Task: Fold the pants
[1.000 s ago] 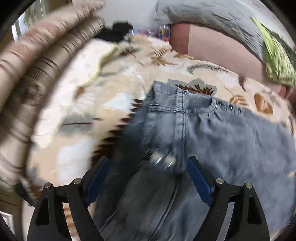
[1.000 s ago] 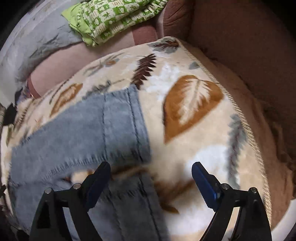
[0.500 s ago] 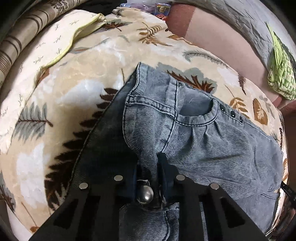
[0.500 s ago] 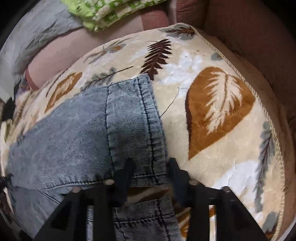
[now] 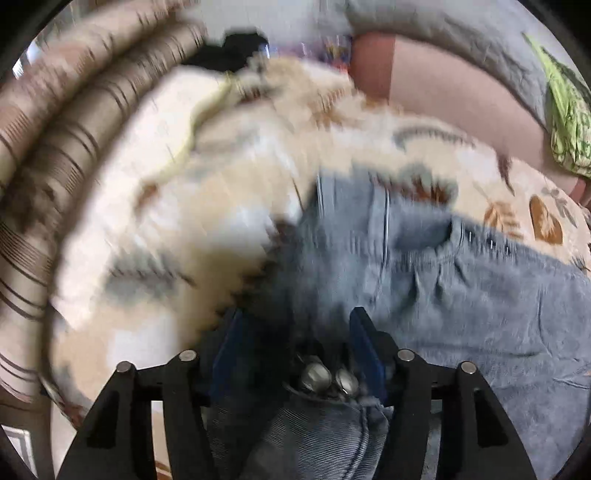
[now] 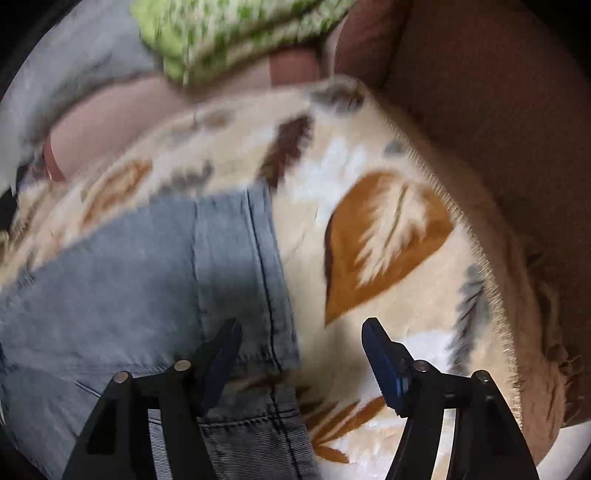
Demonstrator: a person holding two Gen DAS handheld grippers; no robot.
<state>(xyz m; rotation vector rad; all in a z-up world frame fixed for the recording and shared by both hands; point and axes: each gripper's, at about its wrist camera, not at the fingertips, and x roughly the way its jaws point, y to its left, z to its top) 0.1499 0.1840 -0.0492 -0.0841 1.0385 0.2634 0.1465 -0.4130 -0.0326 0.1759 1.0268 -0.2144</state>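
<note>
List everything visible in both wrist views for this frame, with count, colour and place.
pants: one, grey-blue denim, spread on the blanket
metal buttons: two, silver, at the waistband between the left jaws
blanket: one, cream with leaf print, under the pants
green cloth: one, green-white patterned, far side
striped fabric: brown-beige, left edge
left gripper: black with blue pads, jaws open
right gripper: same colours, jaws open over the pant hem

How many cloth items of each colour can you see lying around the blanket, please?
Blue-grey pants: 1
Leaf-print blanket: 1
Green patterned cloth: 1
Grey cloth: 1
Striped brown cloth: 1
Total: 5
</note>
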